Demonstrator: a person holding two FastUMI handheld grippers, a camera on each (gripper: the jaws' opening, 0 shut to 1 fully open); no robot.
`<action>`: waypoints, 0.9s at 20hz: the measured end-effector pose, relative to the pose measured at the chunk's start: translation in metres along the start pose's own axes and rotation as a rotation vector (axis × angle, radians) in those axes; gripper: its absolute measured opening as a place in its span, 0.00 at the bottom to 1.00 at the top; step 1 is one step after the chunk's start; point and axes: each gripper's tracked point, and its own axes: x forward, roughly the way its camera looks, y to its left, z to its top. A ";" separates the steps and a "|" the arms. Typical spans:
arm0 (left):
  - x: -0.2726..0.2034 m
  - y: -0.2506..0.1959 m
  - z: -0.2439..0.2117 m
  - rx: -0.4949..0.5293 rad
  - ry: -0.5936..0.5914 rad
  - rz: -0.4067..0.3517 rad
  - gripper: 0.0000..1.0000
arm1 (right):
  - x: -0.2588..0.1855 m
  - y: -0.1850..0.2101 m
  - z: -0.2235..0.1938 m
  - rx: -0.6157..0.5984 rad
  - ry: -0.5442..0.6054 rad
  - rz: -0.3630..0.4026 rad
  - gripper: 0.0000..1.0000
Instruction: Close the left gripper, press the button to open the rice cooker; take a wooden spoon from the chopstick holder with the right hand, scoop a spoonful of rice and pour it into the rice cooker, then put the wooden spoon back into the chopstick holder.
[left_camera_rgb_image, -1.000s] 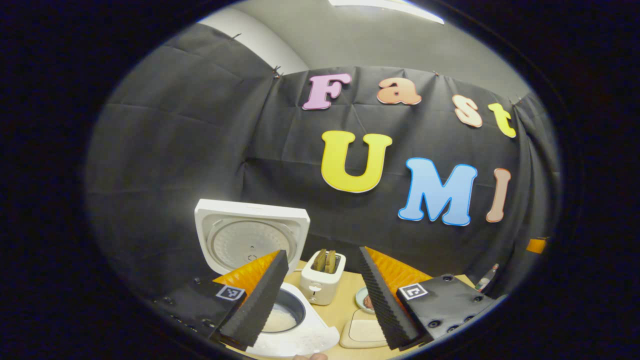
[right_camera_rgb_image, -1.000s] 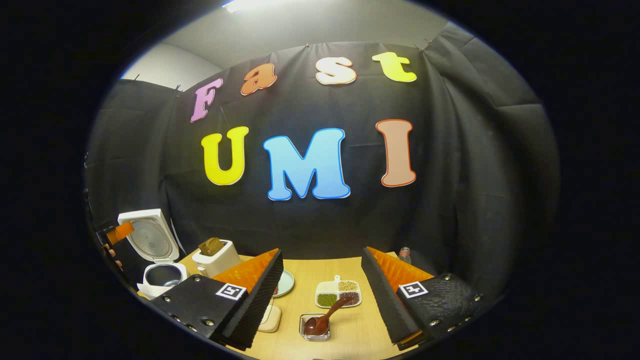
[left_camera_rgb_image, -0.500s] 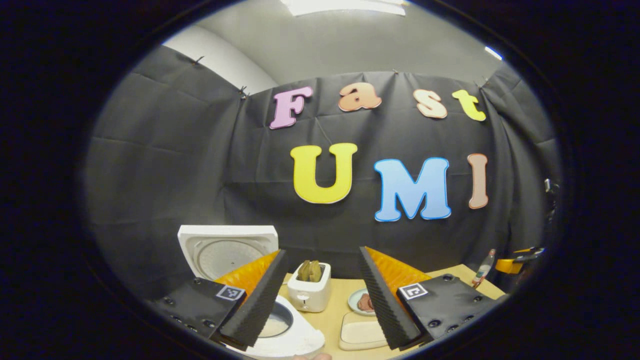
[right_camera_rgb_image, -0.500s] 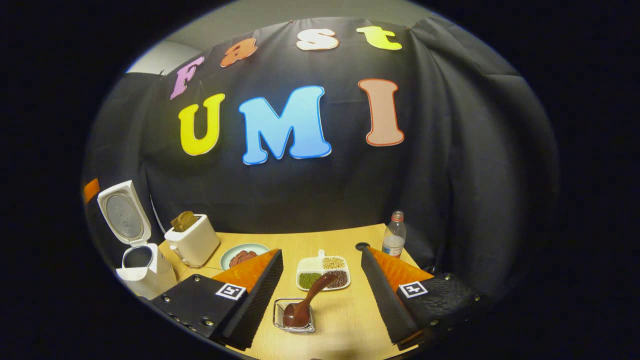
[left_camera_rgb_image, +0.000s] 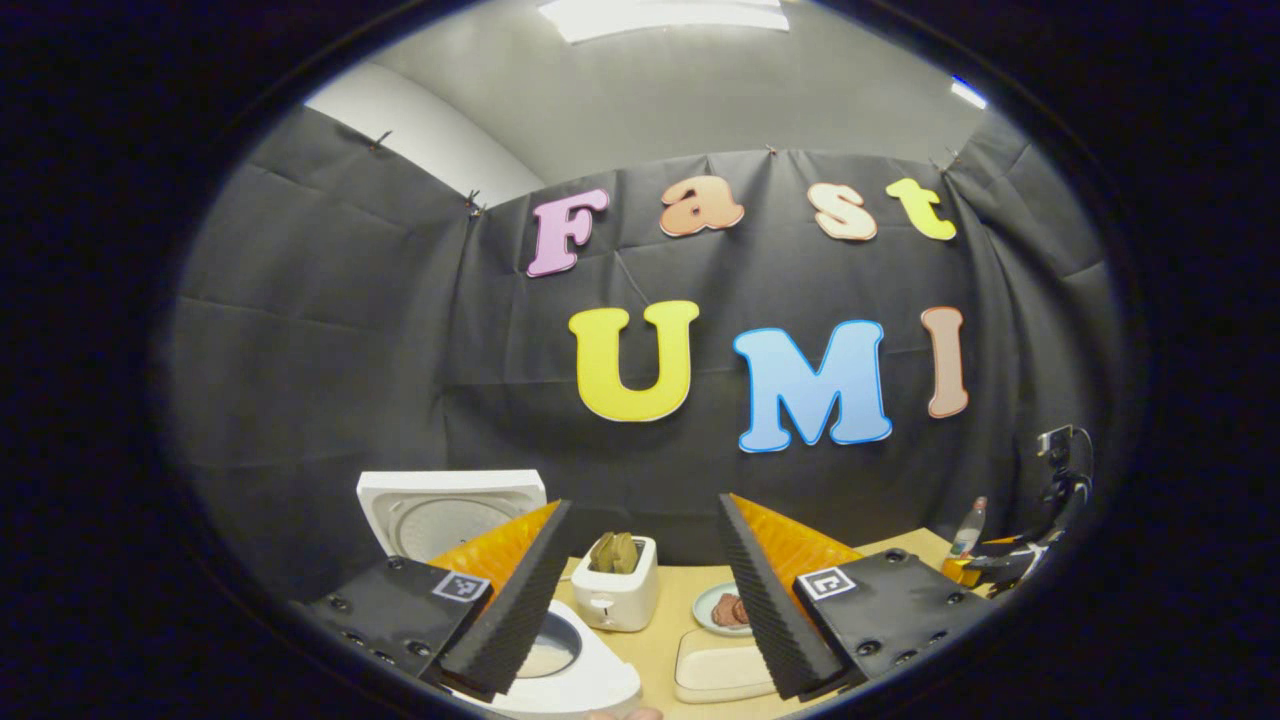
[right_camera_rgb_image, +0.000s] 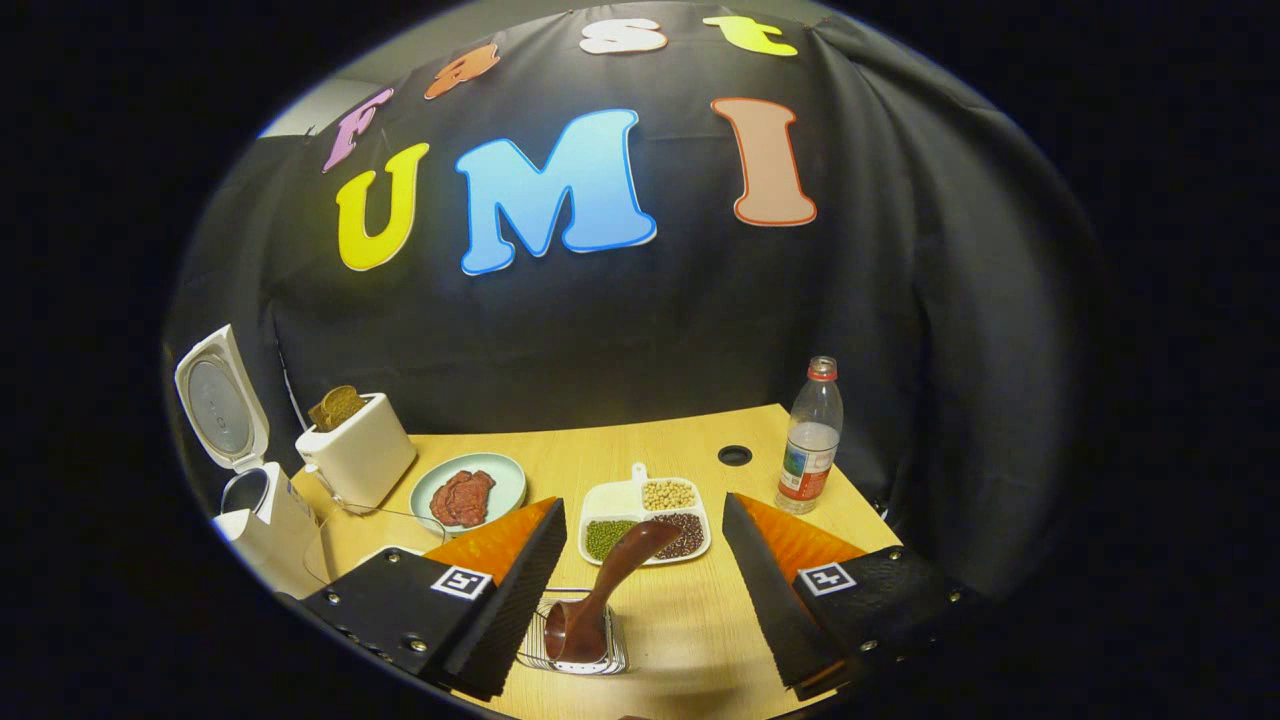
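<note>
The white rice cooker (left_camera_rgb_image: 590, 680) stands open, lid (left_camera_rgb_image: 450, 505) upright, with pale contents in its pot, just beyond my left gripper's (left_camera_rgb_image: 643, 503) left finger. That gripper is open and holds nothing. In the right gripper view the cooker (right_camera_rgb_image: 262, 505) sits far left. A dark wooden spoon (right_camera_rgb_image: 610, 585) stands bowl-down in a small wire holder (right_camera_rgb_image: 610, 662), its handle leaning toward a white divided dish (right_camera_rgb_image: 646, 520) of beans and grains. My right gripper (right_camera_rgb_image: 641, 502) is open, its fingers on either side of the spoon and apart from it.
On the wooden table (right_camera_rgb_image: 680, 440) stand a white toaster (right_camera_rgb_image: 355, 458) with bread, a plate of meat (right_camera_rgb_image: 468, 495) and a water bottle (right_camera_rgb_image: 812, 435). A cream board (left_camera_rgb_image: 720, 665) lies right of the cooker. Black cloth closes off the back and sides.
My left gripper has drawn back from the cooker and swung right. My right gripper has tipped down and come closer to the spoon, which now looms larger between its fingers.
</note>
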 end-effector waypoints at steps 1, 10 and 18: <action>-0.001 0.001 0.000 0.002 0.004 0.006 0.94 | 0.006 0.001 -0.006 0.001 0.012 0.005 0.96; -0.013 -0.009 -0.005 0.057 0.043 0.035 0.96 | 0.051 0.008 -0.050 0.030 0.124 0.076 0.95; -0.020 -0.029 0.002 0.071 0.016 0.046 0.99 | 0.020 0.031 -0.048 0.084 0.139 0.200 0.33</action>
